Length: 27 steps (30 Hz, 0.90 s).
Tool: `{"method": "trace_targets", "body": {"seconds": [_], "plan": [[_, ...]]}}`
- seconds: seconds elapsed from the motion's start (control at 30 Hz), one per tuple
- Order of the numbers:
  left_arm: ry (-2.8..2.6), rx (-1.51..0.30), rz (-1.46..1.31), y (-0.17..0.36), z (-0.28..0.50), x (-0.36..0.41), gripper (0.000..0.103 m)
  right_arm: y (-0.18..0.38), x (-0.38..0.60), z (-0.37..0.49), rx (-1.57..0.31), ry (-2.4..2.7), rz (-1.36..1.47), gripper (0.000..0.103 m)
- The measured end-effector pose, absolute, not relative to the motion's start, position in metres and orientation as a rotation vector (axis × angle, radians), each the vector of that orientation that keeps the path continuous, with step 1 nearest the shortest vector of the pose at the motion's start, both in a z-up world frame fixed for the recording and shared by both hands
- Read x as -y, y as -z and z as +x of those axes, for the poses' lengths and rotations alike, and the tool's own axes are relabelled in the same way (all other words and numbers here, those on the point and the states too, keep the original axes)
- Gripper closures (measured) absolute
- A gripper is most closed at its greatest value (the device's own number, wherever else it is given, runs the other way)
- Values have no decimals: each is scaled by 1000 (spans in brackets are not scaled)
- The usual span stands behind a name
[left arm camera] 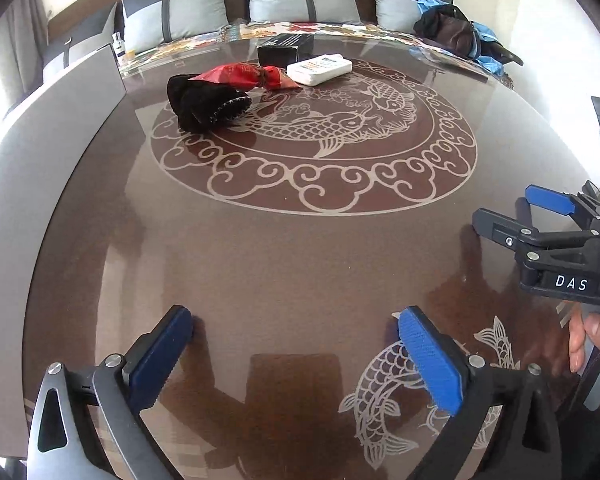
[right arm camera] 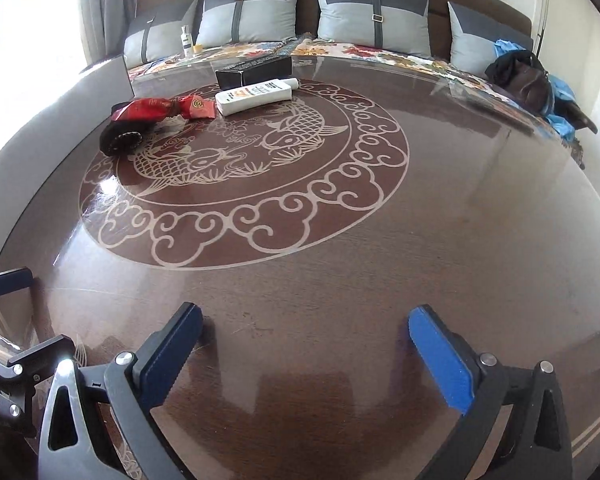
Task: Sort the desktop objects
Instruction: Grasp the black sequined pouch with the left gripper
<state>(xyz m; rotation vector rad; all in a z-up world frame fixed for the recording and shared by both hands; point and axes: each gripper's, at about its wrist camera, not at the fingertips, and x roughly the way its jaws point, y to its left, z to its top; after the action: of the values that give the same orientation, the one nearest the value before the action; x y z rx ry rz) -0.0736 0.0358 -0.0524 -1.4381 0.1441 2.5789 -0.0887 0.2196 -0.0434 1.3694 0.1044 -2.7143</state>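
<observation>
Black item: a dark, crumpled fabric piece (left arm camera: 204,106) with a pale toothed edge, lying leftmost on the far part of the table.
Red packet: a glossy red wrapped package (left arm camera: 246,76) tied at one end, resting against the black fabric piece.
White bottle: a flat white plastic bottle (left arm camera: 320,69) with a printed label, lying on its side just right of the red package.
Black box: an oblong dark carton (left arm camera: 286,48) behind the bottle.
Table: a glossy brown round top (left arm camera: 300,248) with pale fish and cloud patterns.
Left gripper (left arm camera: 296,344): blue-padded jaws wide apart, nothing between them, above bare table.
Right gripper (right arm camera: 306,344): jaws wide apart, nothing between them, well short of the objects.
</observation>
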Motion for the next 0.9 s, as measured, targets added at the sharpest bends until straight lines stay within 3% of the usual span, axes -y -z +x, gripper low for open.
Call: {"method": "trace_targets", "body": {"seconds": [0.3,0.9], "plan": [[-2558,-167,-1419,52,-97,-31,0,42,-219,-88,-118,2732,1365,0],[-2739,-2,-1515,53,-249,0,3,40,-218,-86,-144,2750,1356,0]]}}
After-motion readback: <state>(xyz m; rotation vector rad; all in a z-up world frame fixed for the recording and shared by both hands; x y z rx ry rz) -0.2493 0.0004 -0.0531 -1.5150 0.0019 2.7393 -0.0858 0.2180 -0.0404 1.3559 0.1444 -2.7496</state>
